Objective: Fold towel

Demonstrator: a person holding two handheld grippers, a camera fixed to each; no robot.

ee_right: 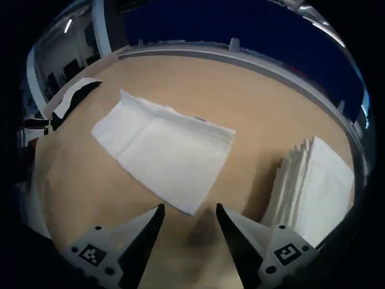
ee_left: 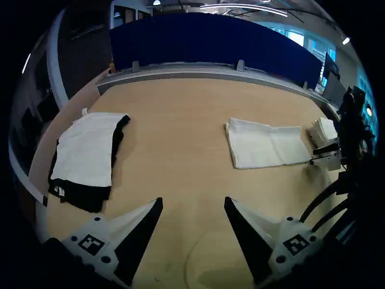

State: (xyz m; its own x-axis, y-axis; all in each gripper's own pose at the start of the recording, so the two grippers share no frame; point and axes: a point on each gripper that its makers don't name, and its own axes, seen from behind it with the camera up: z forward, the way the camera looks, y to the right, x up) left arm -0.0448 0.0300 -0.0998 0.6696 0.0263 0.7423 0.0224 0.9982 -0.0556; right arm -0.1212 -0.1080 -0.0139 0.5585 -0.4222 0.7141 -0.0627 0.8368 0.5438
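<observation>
- The left gripper [ee_left: 193, 198] is held above a light wood-grain desk [ee_left: 192, 115]. Its jaws are spread wide apart and released, with bare desk showing in the gap between them.
- The right gripper [ee_right: 189, 205] also has its jaws parted and released. They are not clenched on anything.
- A white rectangular cloth towel [ee_right: 163, 149] lies flat on the desk just ahead of the right gripper. It is already doubled over, with a fold line running across it. Its near corner points into the gap between the right jaws; whether either jaw touches it cannot be told.
- In the left gripper view the same towel [ee_left: 267, 142] lies to the right of the desk's middle, well apart from the left gripper. The right gripper [ee_left: 329, 156] sits at the towel's right-hand end, close to the desk surface.
- A stack of folded white towels [ee_right: 313, 188] stands on the desk just beside the flat towel, to the right of the right gripper. In the left gripper view this stack [ee_left: 323, 130] sits near the far right edge.
- On the left of the desk lies a pile of black cloths with a white cloth on top [ee_left: 89, 154], well apart from the flat towel.
- A dark blue partition panel [ee_left: 207, 43] runs along the far edge of the desk.
</observation>
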